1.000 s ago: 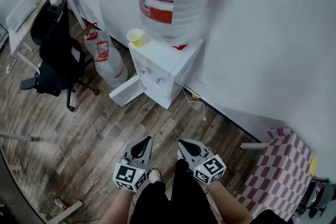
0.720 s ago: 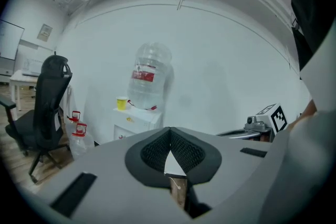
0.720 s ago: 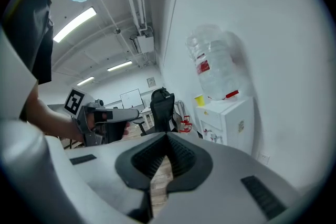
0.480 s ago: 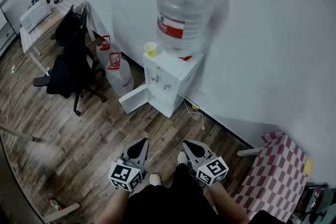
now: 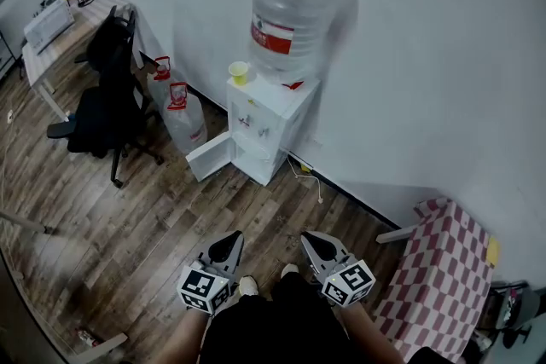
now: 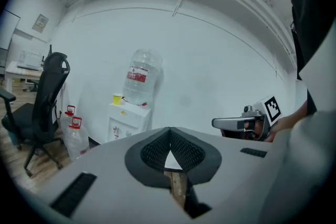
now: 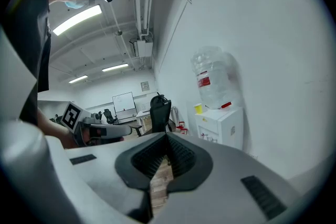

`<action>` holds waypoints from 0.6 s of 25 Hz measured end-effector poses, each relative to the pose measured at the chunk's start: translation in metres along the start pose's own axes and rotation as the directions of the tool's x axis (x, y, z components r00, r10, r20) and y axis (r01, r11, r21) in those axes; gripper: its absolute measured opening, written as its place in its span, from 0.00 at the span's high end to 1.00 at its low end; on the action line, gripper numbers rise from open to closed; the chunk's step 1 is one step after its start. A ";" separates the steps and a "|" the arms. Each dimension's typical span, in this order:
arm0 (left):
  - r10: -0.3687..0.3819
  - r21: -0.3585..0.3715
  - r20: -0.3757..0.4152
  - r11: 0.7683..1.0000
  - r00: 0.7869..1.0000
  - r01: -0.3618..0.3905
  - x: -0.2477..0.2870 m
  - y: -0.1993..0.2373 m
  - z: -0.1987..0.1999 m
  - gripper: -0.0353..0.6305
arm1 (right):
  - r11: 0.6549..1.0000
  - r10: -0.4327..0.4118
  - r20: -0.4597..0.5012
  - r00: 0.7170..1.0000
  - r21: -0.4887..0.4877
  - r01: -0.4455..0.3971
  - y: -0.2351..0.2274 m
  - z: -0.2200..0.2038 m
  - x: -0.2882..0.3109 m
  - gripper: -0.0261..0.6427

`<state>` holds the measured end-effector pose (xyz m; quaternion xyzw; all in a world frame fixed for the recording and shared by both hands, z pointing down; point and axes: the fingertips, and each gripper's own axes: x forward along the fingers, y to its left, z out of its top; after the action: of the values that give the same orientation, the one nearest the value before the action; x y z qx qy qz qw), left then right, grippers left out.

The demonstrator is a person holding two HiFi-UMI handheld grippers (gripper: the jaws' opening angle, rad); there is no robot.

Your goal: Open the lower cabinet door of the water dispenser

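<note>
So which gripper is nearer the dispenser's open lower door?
Left, slightly. The left gripper sits almost straight back from the door; the right gripper is offset to its right. Both are well short.

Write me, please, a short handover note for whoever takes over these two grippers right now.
Grippers: the left gripper and the right gripper are both shut and empty, held side by side close to the person's body.
Things: the white box-shaped water dispenser stands against the white wall, well apart from both grippers, with a large clear plastic bottle on top.
Done: its white lower cabinet door stands swung open towards the picture's left.
Left: nothing on the door, as far as I can see; neither gripper touches anything.
</note>
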<state>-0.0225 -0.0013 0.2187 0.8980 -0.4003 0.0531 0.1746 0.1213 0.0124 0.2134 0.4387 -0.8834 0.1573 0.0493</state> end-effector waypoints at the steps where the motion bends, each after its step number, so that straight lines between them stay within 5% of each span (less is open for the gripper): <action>1: -0.004 0.004 -0.004 1.000 1.000 0.004 0.001 -0.003 -0.001 0.93 | 1.000 -0.009 0.007 1.000 0.013 0.009 -0.001 0.000 -0.004 0.93; 8: -0.045 0.049 -0.014 0.998 0.999 0.046 0.007 -0.040 0.007 0.93 | 0.999 -0.012 0.054 0.998 0.045 0.010 0.006 0.004 -0.029 0.93; 15: 0.011 0.093 -0.017 0.996 1.000 -0.010 0.001 -0.063 0.017 0.93 | 0.999 0.006 0.062 0.998 0.037 -0.008 0.028 0.003 -0.060 0.93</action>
<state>0.0243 0.0306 0.1860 0.9026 -0.4005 0.0806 0.1358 0.1358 0.0733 0.1900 0.4410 -0.8830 0.1602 0.0135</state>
